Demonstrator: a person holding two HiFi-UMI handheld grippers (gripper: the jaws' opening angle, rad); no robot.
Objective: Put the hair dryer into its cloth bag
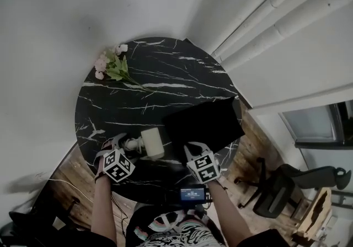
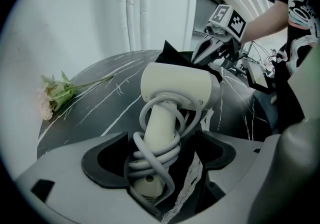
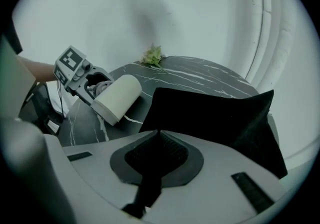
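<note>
Round black marble table (image 1: pixel 165 75) w/ white streaks, by a plain white wall. Wood floor (image 1: pixel 71 177) under it. Fat white pipes (image 1: pixel 276 9) run up the wall at approx 1 o'clock from the table.

In the head view, a small bunch of pink flowers (image 1: pixel 113 64) lies at the table's 10 o'clock edge, well apart from the rest. The black cloth bag (image 1: pixel 207 122) lies at approx 4 o'clock, and one corner hangs past the rim. The white hair dryer (image 1: pixel 151 143) is at 6 o'clock, near the front edge, just beside the bag's left side. Can't tell if they touch.

The left gripper (image 2: pixel 152 173) is closed tight on the dryer's handle. The grey cord (image 2: pixel 150 150) is wound round & round that handle, and the jaws squeeze the cord too. The dryer's fat head sticks out past the jaws.

The right gripper (image 3: pixel 159 135) is closed too, and pinches the near edge of the bag. A bit of black cloth is stuck between its jaws. The bag's edge stands up in a peak there.

A black office chair (image 1: pixel 292 182) sits on the floor at 4 o'clock, well apart from the table.
</note>
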